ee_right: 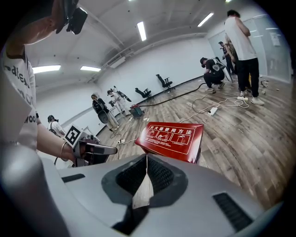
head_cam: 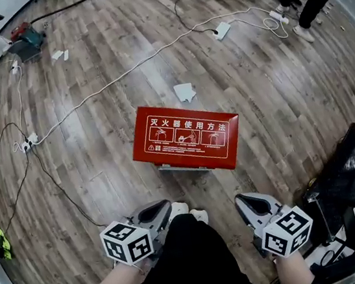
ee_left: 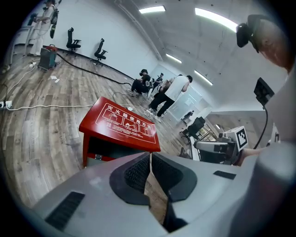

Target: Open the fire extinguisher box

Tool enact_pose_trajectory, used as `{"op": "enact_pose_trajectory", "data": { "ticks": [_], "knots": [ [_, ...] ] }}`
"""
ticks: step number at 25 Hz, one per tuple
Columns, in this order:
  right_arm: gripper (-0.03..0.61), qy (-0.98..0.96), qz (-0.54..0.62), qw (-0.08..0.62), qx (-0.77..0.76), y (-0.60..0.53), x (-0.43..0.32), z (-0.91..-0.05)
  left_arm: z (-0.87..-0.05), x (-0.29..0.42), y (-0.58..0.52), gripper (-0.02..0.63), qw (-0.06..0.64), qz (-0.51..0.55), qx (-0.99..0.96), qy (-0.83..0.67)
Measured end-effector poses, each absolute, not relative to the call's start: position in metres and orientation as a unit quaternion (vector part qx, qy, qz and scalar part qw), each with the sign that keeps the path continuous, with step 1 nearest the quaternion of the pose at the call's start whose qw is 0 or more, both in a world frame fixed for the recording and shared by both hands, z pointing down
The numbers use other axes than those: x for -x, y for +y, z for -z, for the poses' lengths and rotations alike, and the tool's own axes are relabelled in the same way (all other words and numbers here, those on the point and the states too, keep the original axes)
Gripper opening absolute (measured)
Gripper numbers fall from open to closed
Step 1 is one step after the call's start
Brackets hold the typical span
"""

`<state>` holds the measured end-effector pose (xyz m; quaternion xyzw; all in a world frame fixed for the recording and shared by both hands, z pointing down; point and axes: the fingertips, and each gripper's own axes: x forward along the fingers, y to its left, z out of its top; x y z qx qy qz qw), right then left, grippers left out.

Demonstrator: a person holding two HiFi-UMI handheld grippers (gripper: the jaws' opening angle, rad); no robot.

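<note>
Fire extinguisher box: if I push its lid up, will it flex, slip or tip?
The fire extinguisher box looks like glossy sheet metal, so its lid is probably stiff but slick. On the smooth wooden floor a push may slide it. Broad-based, it seems unlikely to tip.

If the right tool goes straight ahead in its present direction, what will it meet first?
Probably the red box; nothing stands between. Depth is unclear: the right tool may touch the wooden floor first.

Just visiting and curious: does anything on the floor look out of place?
A white paper scrap lies loose beyond the red fire extinguisher box, and a white cable snakes across the wooden floor.
</note>
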<state>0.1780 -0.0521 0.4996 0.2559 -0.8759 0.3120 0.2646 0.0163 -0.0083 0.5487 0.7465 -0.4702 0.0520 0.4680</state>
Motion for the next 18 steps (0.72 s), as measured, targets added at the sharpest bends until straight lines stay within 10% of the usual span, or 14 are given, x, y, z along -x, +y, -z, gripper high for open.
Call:
{"op": "enact_pose_trajectory", "data": {
  "ticks": [18],
  "knots": [
    [0.011,-0.854,-0.35,0.27,-0.273,-0.082,-0.168,-0.613,-0.655,0.004,-0.059,0.018,0.48,-0.044,-0.743,-0.464]
  ]
}}
